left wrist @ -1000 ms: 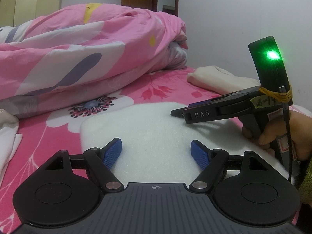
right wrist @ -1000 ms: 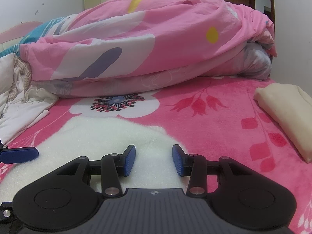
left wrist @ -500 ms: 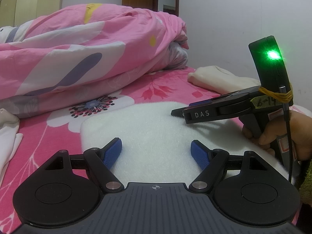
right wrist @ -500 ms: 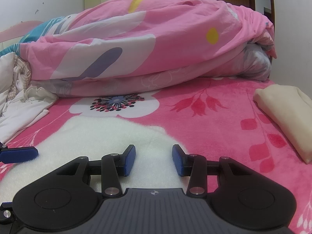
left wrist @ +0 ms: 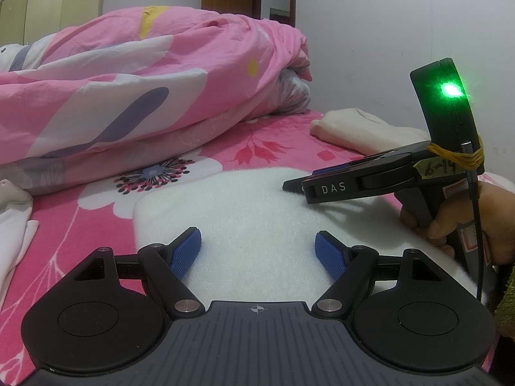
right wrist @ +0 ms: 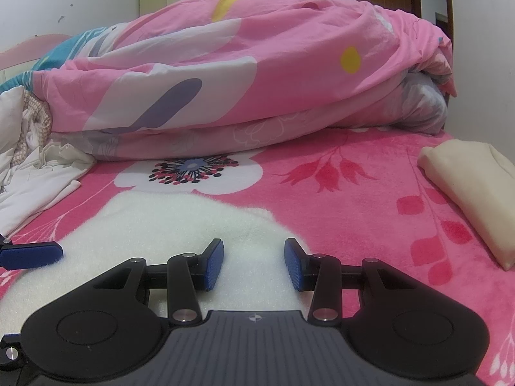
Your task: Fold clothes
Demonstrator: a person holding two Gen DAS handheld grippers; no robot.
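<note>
A white fleecy garment (left wrist: 257,212) lies flat on the pink flowered bed, also seen in the right wrist view (right wrist: 180,225). My left gripper (left wrist: 258,251) is open and empty, low over the garment's near part. My right gripper (right wrist: 252,263) is open and empty, over the garment's right edge; in the left wrist view its black body (left wrist: 370,183) hovers above the garment at the right, held by a hand. A blue fingertip (right wrist: 32,254) of the left gripper shows at the left edge of the right wrist view.
A big pink quilt (left wrist: 128,96) is heaped across the back of the bed. A folded cream garment (right wrist: 476,189) lies at the right. Crumpled white clothes (right wrist: 38,180) lie at the left. Walls and a wooden door stand behind.
</note>
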